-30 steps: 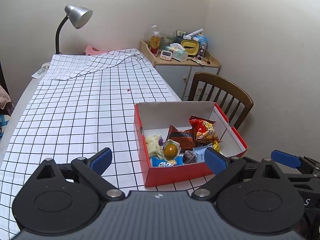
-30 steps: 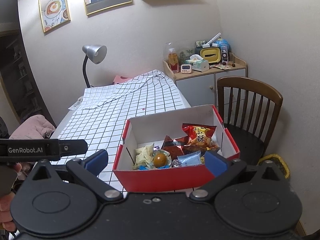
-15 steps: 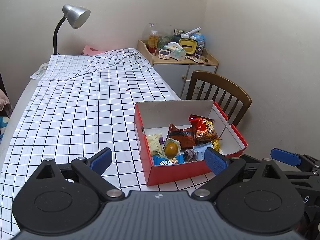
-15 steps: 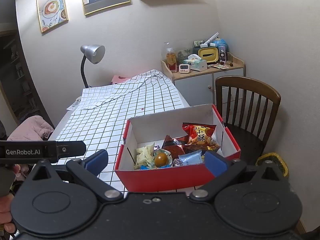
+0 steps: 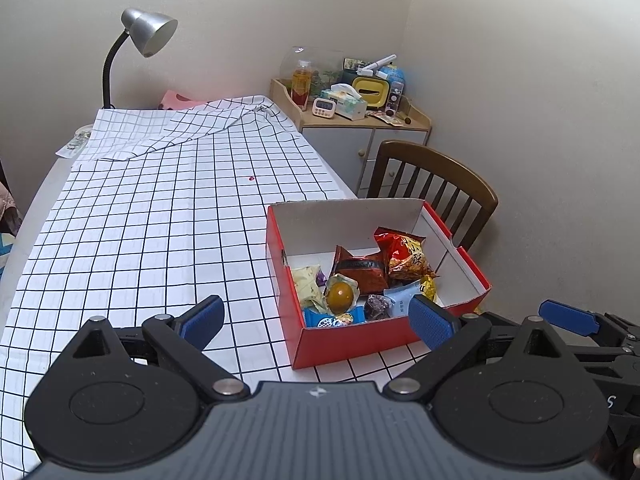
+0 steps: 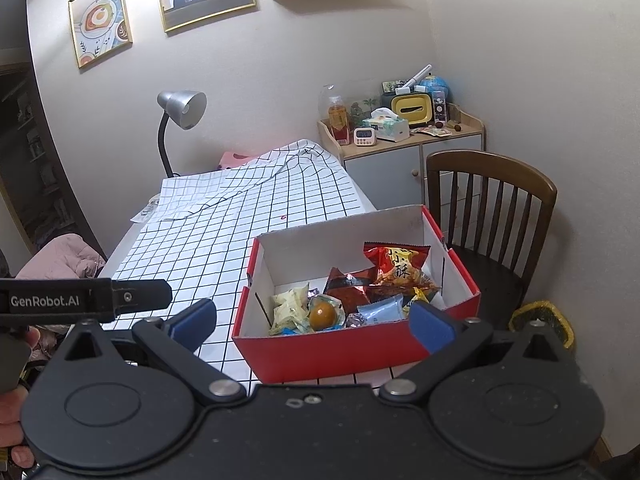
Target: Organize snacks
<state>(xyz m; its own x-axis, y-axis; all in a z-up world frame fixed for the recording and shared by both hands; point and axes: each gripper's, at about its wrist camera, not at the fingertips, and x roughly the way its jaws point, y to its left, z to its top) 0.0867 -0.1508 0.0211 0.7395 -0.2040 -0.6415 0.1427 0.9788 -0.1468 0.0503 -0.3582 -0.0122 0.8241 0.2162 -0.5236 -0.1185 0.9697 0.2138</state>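
A red cardboard box [image 5: 352, 340] [image 6: 340, 356] sits near the front right corner of the checked tablecloth [image 5: 160, 220]. Inside lie several snacks: a red chip bag [image 5: 404, 256] [image 6: 396, 268], a dark red packet [image 5: 362, 270], a yellow packet [image 5: 306, 282], a wrapped brown egg [image 5: 340, 294] [image 6: 322, 314] and blue packets [image 5: 402, 300]. My left gripper [image 5: 316, 320] is open and empty, held short of the box's front left. My right gripper [image 6: 312, 326] is open and empty, just before the box's front wall.
A grey desk lamp [image 5: 140, 36] stands at the table's far end by a fold of cloth. A wooden chair [image 5: 436, 192] is right of the box. A cluttered side cabinet [image 5: 352, 120] fills the corner. A yellow bin [image 6: 544, 320] sits on the floor.
Both grippers have drifted slightly; the box and room sit a little lower in the left view. Jaws stay open and the snacks have not moved.
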